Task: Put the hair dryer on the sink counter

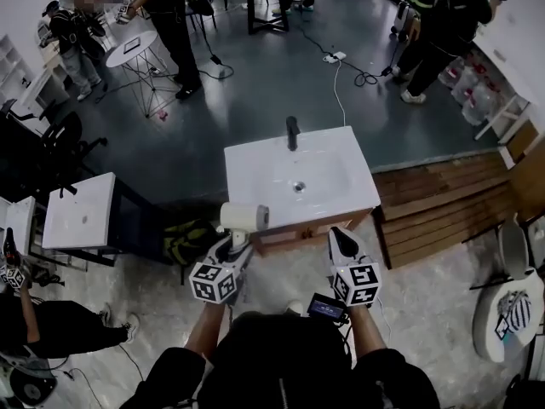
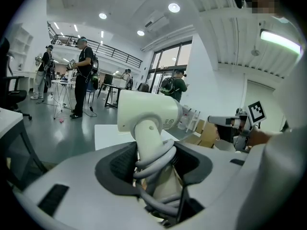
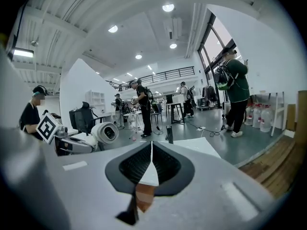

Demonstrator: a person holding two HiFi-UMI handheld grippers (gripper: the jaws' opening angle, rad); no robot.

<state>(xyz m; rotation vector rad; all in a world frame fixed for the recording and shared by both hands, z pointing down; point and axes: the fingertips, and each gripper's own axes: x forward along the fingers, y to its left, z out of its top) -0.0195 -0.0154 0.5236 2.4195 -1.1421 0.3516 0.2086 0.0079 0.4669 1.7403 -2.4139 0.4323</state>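
Observation:
A cream hair dryer (image 1: 244,217) is held by its handle in my left gripper (image 1: 236,242), just off the front left corner of the white sink counter (image 1: 255,164). In the left gripper view the hair dryer (image 2: 148,111) stands upright between the jaws, its grey cord (image 2: 154,161) coiled round the handle. My right gripper (image 1: 340,236) hovers at the counter's front right edge, shut and holding nothing. The right gripper view shows its jaws (image 3: 151,150) meeting, with the hair dryer (image 3: 106,132) to the left and the black faucet (image 3: 169,134) beyond. The faucet (image 1: 293,132) stands at the basin's back.
A wooden platform (image 1: 451,198) lies right of the sink. A second white counter (image 1: 81,211) stands to the left, with a green-black bag (image 1: 189,239) on the floor between. People stand at the far side near a round white table (image 1: 136,49); cables (image 1: 341,75) cross the floor.

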